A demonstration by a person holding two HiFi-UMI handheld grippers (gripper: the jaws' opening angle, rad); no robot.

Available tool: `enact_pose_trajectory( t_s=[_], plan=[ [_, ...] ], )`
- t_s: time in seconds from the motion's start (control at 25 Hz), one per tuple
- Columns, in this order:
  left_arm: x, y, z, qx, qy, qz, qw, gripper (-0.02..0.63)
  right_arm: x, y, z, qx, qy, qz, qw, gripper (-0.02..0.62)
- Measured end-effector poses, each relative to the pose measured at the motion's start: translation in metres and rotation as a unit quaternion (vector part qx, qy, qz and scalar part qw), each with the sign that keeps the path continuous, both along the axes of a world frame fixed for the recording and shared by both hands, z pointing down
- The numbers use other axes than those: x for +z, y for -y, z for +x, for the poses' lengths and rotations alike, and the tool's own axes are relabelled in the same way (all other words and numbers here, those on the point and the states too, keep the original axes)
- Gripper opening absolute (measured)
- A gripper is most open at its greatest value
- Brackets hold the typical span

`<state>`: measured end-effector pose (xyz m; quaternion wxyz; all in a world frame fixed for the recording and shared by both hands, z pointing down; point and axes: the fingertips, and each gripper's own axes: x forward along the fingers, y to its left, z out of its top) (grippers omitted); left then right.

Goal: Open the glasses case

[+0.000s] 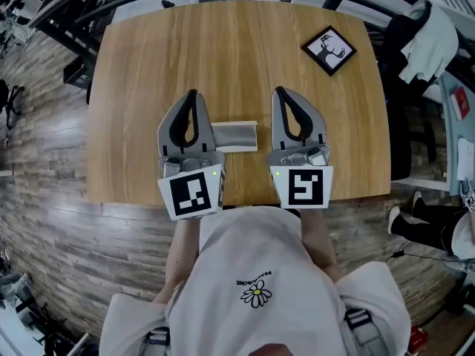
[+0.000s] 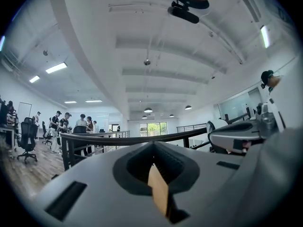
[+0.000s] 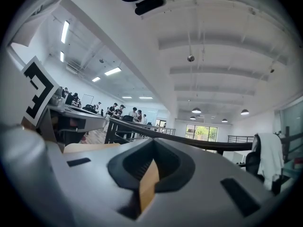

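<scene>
Wood with a warm, straight grain forms the bench point(image 1: 237, 58), a broad top with rounded corners seen from the head view. The glasses case point(image 1: 236, 136) lies flat near the front edge, a slim grey rectangle with a fabric-like surface and a paler strip along its near side. It sits between the two tools, its left end hidden behind the left one. The left hand-held gripper point(image 1: 194, 95) and right hand-held gripper point(image 1: 278, 91) are smooth grey plastic, each tapering to a point around a dark teardrop-shaped opening. Each carries a white marker cube point(image 1: 193, 193) printed with black squares. A square black framed picture point(image 1: 329, 49) with a stag silhouette rests at the far right corner. A white shirt point(image 1: 256, 273) with a daisy print fills the bottom.

In the left gripper view, the left hand-held gripper point(image 2: 152, 144) has its jaws pressed together with nothing between them. A sliver of wood shows through the ribbed black loop. Beyond are a dark curved railing point(image 2: 123, 138), a white ribbed ceiling point(image 2: 156, 46) and distant people point(image 2: 61, 122).

In the right gripper view, the right hand-held gripper point(image 3: 152, 142) is likewise closed and empty, framing the same wood sliver.
</scene>
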<state>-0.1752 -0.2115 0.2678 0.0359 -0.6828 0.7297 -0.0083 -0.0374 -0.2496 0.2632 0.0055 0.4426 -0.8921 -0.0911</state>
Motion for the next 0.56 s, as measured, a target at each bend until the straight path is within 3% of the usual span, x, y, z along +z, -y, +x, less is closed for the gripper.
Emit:
enact_pose_trajectory(
  t_s=[0.56],
  plan=[
    [0.0,-0.002,-0.013,-0.018,-0.003,0.001,0.9998,0.017,0.001,-0.002,-0.002,-0.013,-0.011,0.004,1.0,0.006]
  ],
)
